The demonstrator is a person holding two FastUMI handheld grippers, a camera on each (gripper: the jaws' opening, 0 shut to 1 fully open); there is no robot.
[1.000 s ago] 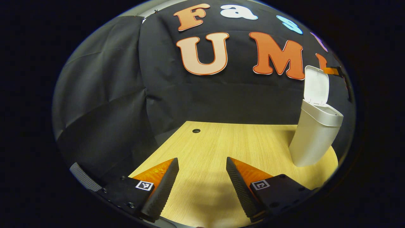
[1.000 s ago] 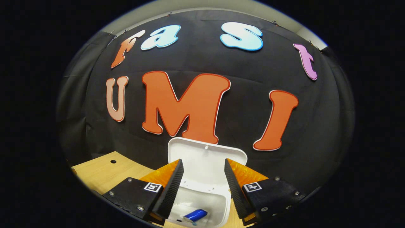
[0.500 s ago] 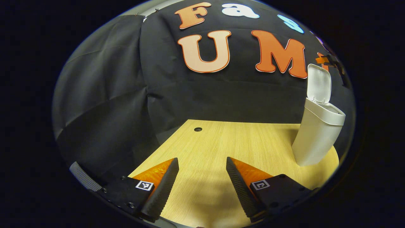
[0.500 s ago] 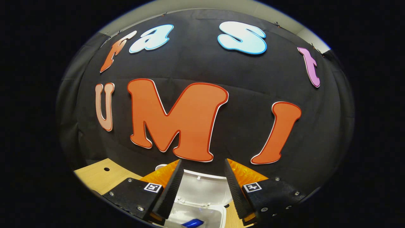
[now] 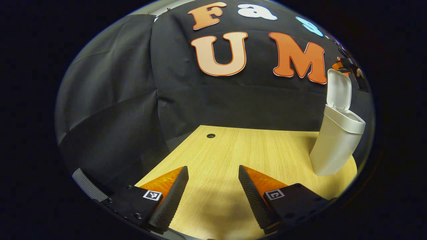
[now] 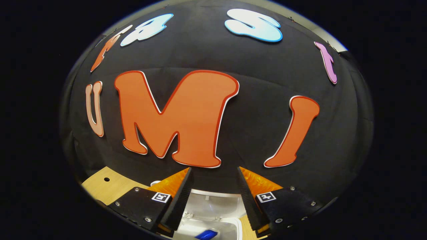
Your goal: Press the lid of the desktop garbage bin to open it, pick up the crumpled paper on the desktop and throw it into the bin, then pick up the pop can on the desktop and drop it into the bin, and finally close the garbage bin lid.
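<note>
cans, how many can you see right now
1: a blue can lies inside the open bin, seen low in the right gripper view between that gripper's jaws. Others may be hidden deeper in the bin.

Wooden table [image 5: 253,150], small round hole [image 5: 210,135], perhaps a cable port

No readable text, labels, brands or numbers

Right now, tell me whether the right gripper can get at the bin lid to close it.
Probably yes. The right gripper is open and empty, just above the raised lid of the bin. Nothing lies between them; the can already sits inside.
</note>
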